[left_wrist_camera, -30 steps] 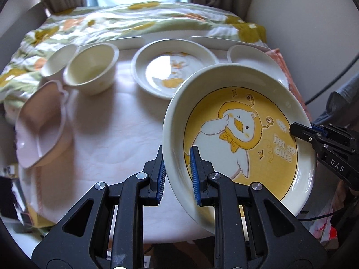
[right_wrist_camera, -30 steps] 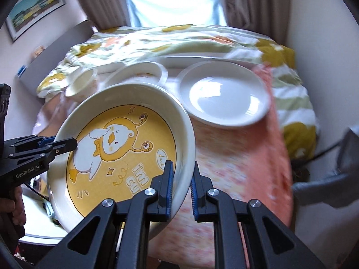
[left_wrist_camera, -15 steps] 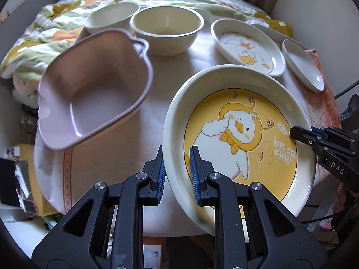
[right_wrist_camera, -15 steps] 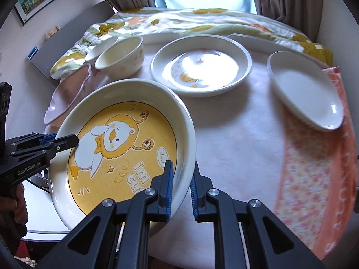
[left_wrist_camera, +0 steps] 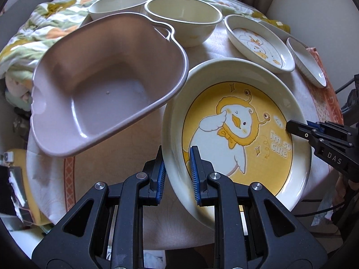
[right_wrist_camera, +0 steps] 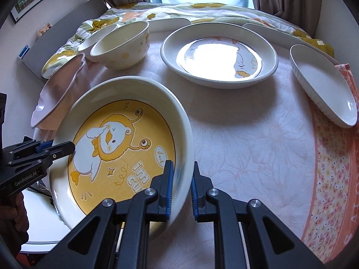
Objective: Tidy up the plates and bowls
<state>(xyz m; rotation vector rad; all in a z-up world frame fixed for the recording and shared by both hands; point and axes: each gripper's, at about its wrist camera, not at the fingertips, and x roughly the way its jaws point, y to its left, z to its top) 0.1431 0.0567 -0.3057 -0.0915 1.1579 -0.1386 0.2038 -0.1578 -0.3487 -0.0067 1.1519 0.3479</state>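
Curtains and a bright window back the cloth-covered table (right_wrist_camera: 246,139). Both claws clamp the yellow duck plate (left_wrist_camera: 237,134) by opposite rims: left claw (left_wrist_camera: 177,174), right claw (right_wrist_camera: 180,186). Its near edge hides behind their arms; glare washes out the second plate (right_wrist_camera: 218,56).

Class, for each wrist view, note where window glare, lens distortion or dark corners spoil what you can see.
Right wrist view: window glare whitens the duck-print plate, hiding most of its picture. Left wrist view: fisheye bulges the pink basin. Both views: corners vignette to black.
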